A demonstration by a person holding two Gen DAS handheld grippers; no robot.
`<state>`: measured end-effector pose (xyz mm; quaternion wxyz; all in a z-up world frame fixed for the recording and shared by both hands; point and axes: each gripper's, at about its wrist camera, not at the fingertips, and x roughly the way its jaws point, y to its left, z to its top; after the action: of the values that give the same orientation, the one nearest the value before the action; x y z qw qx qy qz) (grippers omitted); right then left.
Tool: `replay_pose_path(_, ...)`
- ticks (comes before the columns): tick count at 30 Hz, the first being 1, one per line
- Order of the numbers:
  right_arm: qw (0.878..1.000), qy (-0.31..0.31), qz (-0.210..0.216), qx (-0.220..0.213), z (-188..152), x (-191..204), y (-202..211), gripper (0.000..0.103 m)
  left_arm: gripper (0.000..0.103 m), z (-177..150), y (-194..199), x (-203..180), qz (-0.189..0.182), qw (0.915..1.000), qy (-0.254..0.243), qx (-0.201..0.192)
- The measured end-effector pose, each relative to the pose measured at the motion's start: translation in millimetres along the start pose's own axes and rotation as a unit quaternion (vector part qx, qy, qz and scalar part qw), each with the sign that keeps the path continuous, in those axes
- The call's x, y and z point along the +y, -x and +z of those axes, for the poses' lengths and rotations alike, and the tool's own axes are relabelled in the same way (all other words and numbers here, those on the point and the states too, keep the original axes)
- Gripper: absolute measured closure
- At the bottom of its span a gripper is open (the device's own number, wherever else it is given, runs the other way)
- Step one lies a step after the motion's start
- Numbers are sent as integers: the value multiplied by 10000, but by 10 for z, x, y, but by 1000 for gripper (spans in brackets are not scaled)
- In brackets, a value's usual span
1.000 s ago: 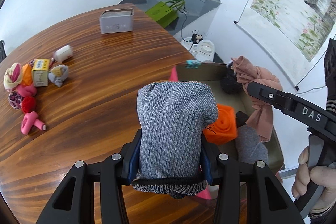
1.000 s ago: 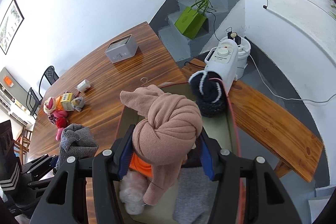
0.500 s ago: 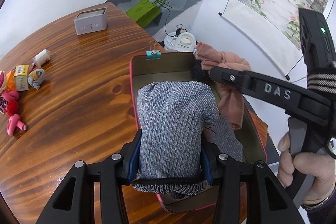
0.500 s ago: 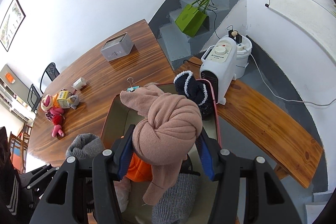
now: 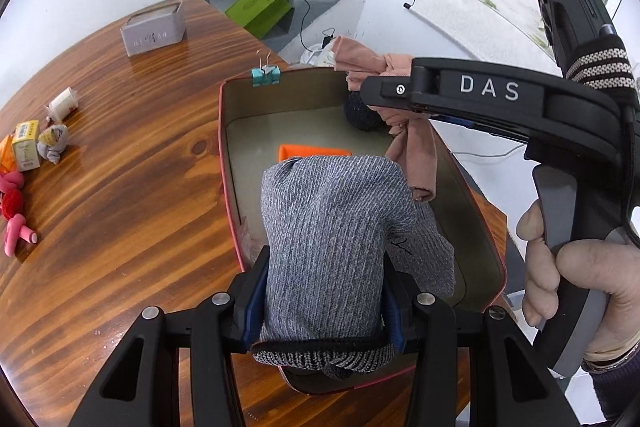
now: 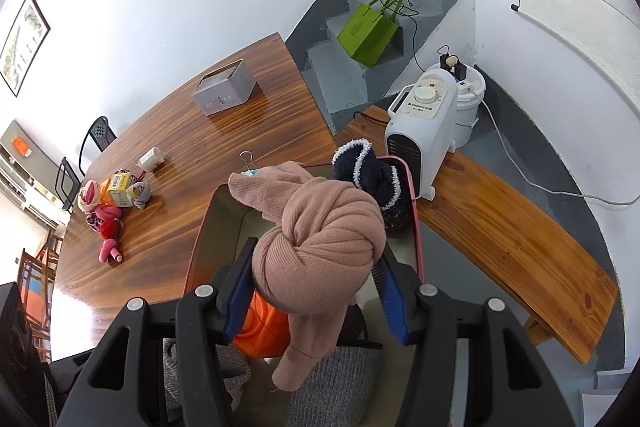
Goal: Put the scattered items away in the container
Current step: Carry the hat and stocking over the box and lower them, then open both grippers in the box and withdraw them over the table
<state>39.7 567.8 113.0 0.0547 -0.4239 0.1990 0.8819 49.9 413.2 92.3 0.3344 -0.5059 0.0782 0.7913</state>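
Left wrist view shows my left gripper (image 5: 326,301) clamped on the grey knit bundle (image 5: 332,239), hanging over the container (image 5: 224,147). It looks soft and light, so gripping mid-roll suits it. My right gripper (image 6: 316,297) squeezes the knotted pink cloth (image 6: 320,247) above the same box.

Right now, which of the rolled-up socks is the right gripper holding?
The knotted dusty-pink sock, clamped in the right gripper over the container; the left gripper holds the grey one.
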Motion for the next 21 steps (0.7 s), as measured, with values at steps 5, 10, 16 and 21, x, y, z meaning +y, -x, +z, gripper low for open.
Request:
replay_pose_path(5,9998,-169,-5,92,8,-42,-32,35,46,12,-17,-14,89,10000,-8,42)
replay_pose_path(10,9998,-163,-103,-26,38,-53,34,30,29,21,6,-5,-32,9999,100,9)
replay_pose_path(16,9997,-191,-122,-70,44,-33,63,30,25,12,73,13,-75,9998,180,-61)
replay_pose_path(21,9998,-176,-101,-71,29,12,63,30,25,-15,156,57,-58,9996,240,-144)
